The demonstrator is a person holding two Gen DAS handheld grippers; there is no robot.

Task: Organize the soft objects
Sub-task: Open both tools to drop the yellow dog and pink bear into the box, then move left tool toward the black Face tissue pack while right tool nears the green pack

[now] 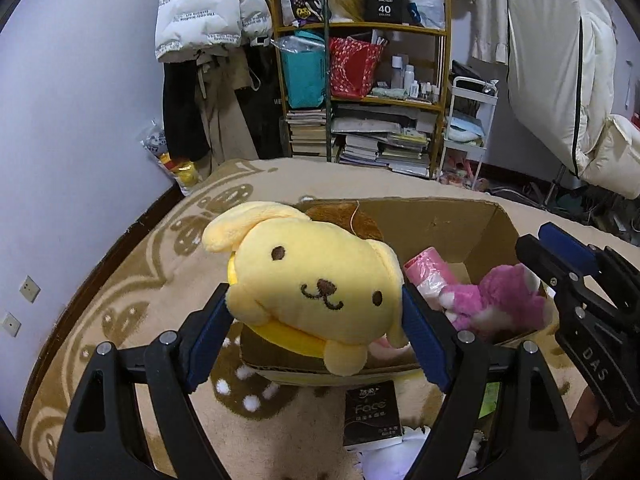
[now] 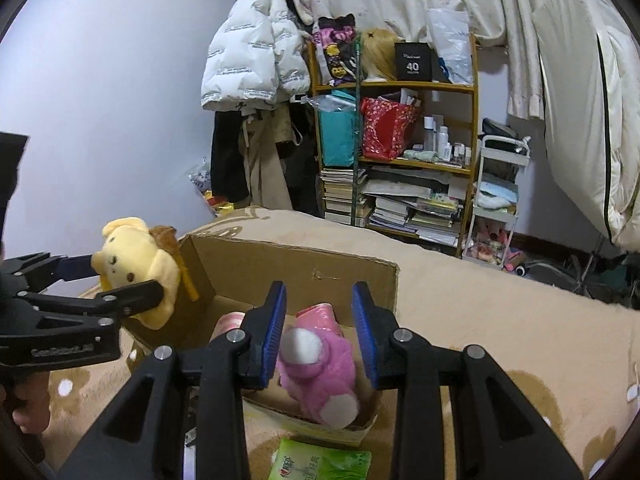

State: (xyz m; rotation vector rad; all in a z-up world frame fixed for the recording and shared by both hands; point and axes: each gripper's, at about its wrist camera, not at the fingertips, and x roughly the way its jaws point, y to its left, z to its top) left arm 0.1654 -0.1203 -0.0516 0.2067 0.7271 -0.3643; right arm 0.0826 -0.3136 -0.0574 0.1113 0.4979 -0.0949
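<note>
My left gripper (image 1: pixel 316 308) is shut on a yellow dog plush (image 1: pixel 312 276) and holds it above the near left corner of an open cardboard box (image 1: pixel 440 220). The plush also shows in the right wrist view (image 2: pixel 132 268), as does the left gripper (image 2: pixel 120 280). A pink plush (image 2: pixel 320 372) lies inside the box (image 2: pixel 300 268), also seen in the left wrist view (image 1: pixel 500 300), next to a pink roll (image 1: pixel 428 272). My right gripper (image 2: pixel 320 332) is open just above the pink plush, jaws on either side, not touching. It shows at the right of the left wrist view (image 1: pixel 560 256).
The box stands on a beige patterned blanket (image 2: pixel 500 308). A dark tissue pack (image 1: pixel 372 412) and a green tissue pack (image 2: pixel 320 462) lie in front of the box. A cluttered shelf (image 1: pixel 380 92), hanging coats (image 1: pixel 208 12) and a white cart (image 1: pixel 468 128) stand behind.
</note>
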